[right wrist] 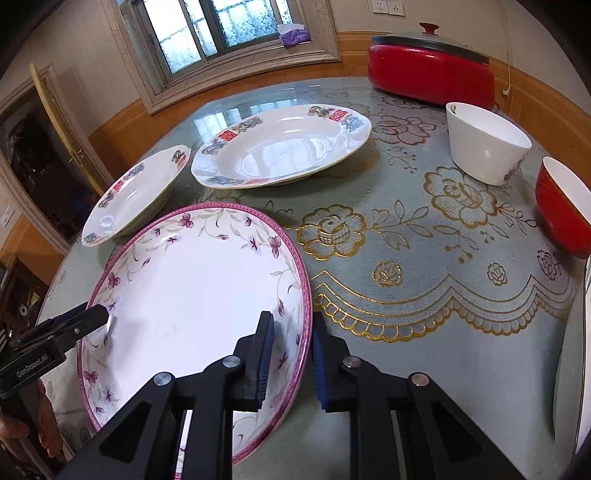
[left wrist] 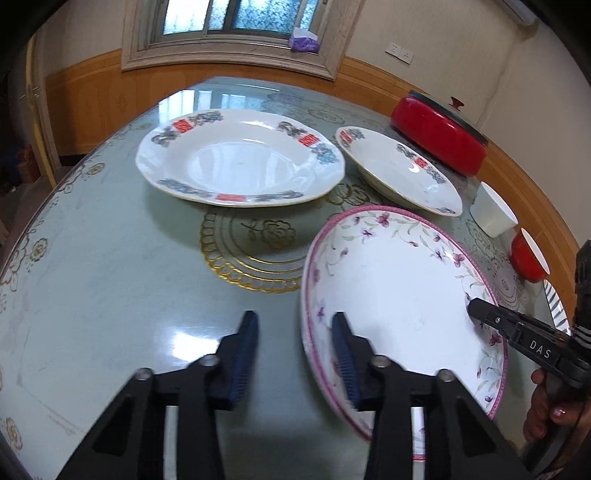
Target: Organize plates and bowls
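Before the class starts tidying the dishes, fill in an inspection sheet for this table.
Surface: table under a grey-green cloth with gold flowers.
Job's things: pink-rimmed plate nearest; large patterned plate and small patterned plate behind it; white bowl and red bowl to the right, not stacked.
Clutter: red lidded pot at the far edge.
Grippers: right gripper shut on the pink-rimmed plate's rim; left gripper straddles the opposite rim, with a gap outside.
Cables: thin white cord by the wall behind the pot.
Surroundings: window, purple pack on its sill, wall sockets.
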{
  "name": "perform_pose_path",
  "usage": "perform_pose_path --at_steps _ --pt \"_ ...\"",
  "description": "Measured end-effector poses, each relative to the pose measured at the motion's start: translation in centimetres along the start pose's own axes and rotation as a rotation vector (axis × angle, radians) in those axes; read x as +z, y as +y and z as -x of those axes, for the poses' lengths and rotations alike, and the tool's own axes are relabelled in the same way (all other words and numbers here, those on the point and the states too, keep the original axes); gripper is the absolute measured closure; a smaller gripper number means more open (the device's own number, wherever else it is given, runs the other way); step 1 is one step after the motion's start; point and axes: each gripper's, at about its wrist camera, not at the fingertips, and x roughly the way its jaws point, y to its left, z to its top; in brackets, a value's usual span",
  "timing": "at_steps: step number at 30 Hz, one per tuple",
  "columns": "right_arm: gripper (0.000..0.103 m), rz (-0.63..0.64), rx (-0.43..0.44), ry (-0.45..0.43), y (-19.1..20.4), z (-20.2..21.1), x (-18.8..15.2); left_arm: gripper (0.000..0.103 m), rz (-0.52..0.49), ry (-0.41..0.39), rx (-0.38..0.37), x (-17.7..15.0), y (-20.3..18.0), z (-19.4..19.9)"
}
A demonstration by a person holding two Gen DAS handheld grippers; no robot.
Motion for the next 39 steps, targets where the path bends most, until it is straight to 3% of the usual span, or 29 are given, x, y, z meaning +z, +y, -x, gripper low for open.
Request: perform_pose_path --at_steps 2,6,12,20,25,29,31,39 --pt "0.087 -0.015 0.026 0.005 -0.4 0.0 0.0 0.083 -0.024 0.011 -0.018 -0.1 -0.6 -0.3" --pt "0.09 -0.031 0.058 0.006 -1.0 0.5 -0.5 0.082 -0.08 -0.014 0.033 -0.4 -1.7 -0.3" --pt "0.091 0.017 0.019 -0.019 -0.4 1.5 -1.2 0.084 -0.146 -0.049 0.105 -1.0 -2.6 0.2" --pt "0.088 -0.035 0.109 -0.004 -1.8 1.7 -1.2 0.084 -0.134 -0.053 0.068 -1.2 -2.4 0.8" --pt "0.084 0.025 0.137 -0.036 -2.0 1.1 -0.8 0.08 -0.11 -0.091 0.044 -0.5 -2.1 1.5" --pt "0.088 0.033 0.136 0.0 -1.8 0.6 -1.1 0.081 -0.188 -0.103 0.089 -0.9 -3.1 1.4" --pt "0.088 0.031 0.129 -0.003 -1.8 0.8 -1.3 0.087 -0.224 -0.122 0.134 -1.3 -3.6 1.4" --pt "0.087 0.082 0.056 -0.024 -0.9 2.2 -2.5 0.089 -0.235 -0.123 0.111 -1.9 -3.8 1.9"
